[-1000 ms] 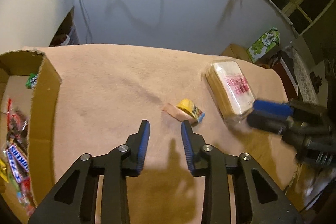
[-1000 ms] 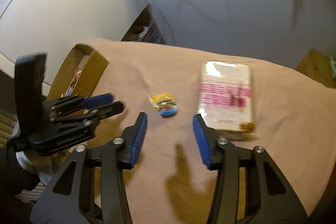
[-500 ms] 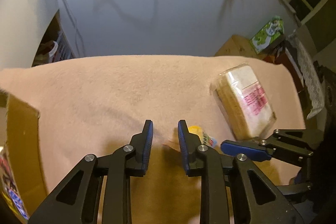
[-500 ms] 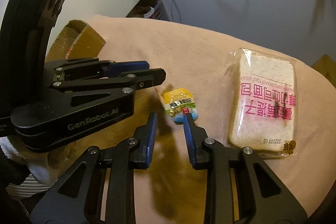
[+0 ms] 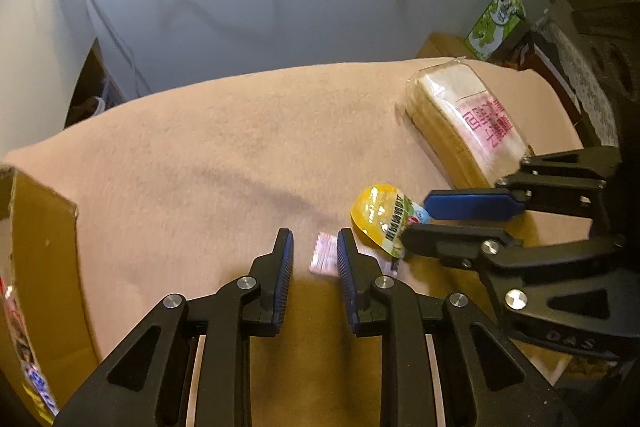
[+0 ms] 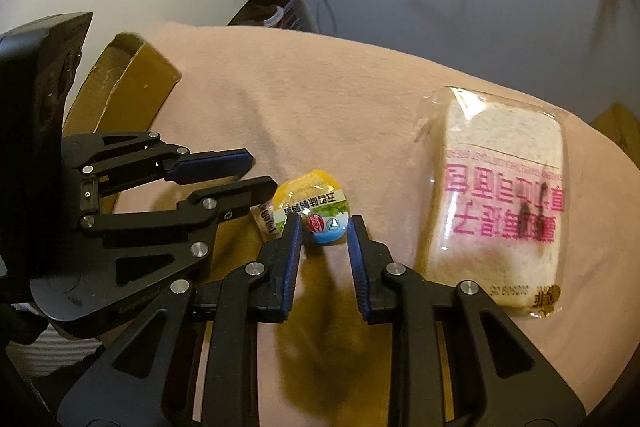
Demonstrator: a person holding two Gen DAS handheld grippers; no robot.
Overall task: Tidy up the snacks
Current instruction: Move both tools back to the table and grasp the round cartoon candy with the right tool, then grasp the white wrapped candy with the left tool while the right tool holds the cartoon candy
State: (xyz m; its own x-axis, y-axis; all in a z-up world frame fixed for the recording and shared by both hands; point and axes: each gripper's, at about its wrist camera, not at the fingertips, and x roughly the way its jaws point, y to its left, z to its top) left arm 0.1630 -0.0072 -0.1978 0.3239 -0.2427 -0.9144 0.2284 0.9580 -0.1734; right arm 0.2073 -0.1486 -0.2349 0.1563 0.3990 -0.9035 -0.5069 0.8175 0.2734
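A yellow jelly cup (image 6: 316, 203) lies on the pink cloth, over a small flat sachet (image 5: 326, 254). My right gripper (image 6: 323, 231) is open, its jaws on either side of the cup's near end; it shows in the left wrist view (image 5: 424, 223) too. My left gripper (image 5: 314, 247) is open, with the sachet's end between its tips; it shows in the right wrist view (image 6: 256, 173). A wrapped loaf of sliced bread (image 6: 500, 203) with pink print lies to the right. A cardboard box (image 5: 44, 251) with snack bars stands at the left.
The pink cloth (image 5: 208, 147) covers the table up to a grey wall. A green tissue box (image 5: 496, 23) sits beyond the table's right end. A shelf nook (image 6: 280, 15) with small items is behind the table.
Both grippers have closed in on the jelly cup and sachet from either side. The right gripper's jaws have opened a little wider than half a second ago and now flank the cup.
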